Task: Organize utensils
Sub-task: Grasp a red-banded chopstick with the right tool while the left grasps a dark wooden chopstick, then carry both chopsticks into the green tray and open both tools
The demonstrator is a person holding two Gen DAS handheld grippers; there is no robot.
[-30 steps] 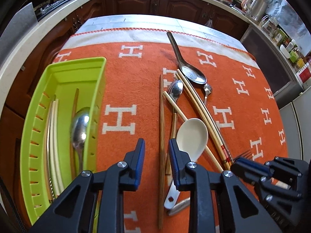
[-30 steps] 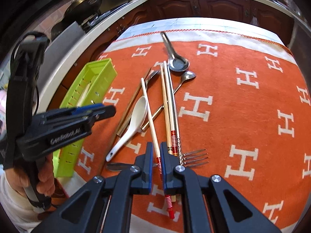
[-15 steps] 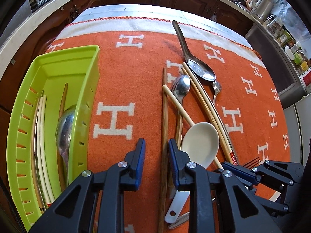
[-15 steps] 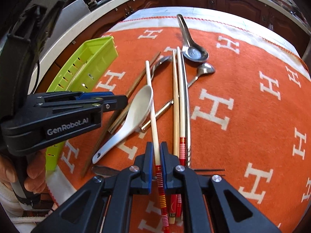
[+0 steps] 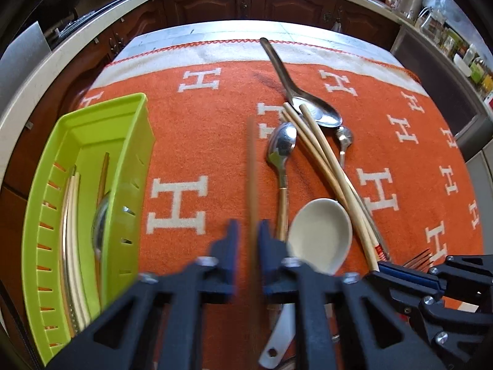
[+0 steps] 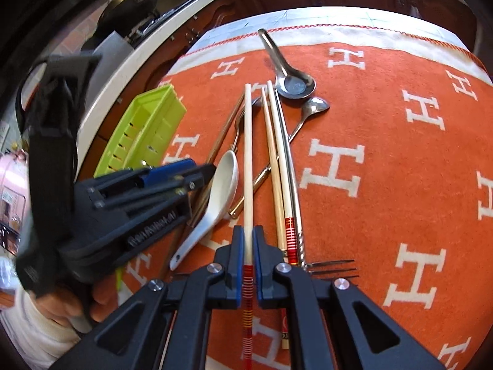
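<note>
Left gripper [image 5: 249,240]: jaws closed on a dark wooden chopstick [image 5: 252,166], which runs up the centre of the left wrist view and is blurred. Right gripper [image 6: 246,262]: jaws clamped on a pale chopstick [image 6: 248,160] just above its red-banded end; the stick extends straight up the centre of the right wrist view.

Remaining utensils, right of centre in the left wrist view: a white ceramic spoon [image 5: 320,234] just beside the left gripper, a steel spoon [image 5: 282,148] above it, two pale chopsticks [image 5: 323,160] lying diagonally, a large steel ladle spoon [image 5: 317,111] at their upper ends, a small spoon [image 5: 344,138] and fork tines [image 5: 419,257] at lower right.

Green plastic tray [image 5: 135,141], left side of the left wrist view: it already contains pale chopsticks, one brown stick and a steel spoon.

Surface: an orange towel [image 5: 209,123] with white H motifs and a white band with red stitching along its far edge, laid over a pale tabletop [image 5: 215,32].

Room: dark wooden cabinets [image 5: 277,6] under a light countertop curve across the top of the frame; jars and a kettle stand at upper right. A hand [image 6: 92,302] in a cream sleeve holds the left gripper at lower left of the right wrist view.
</note>
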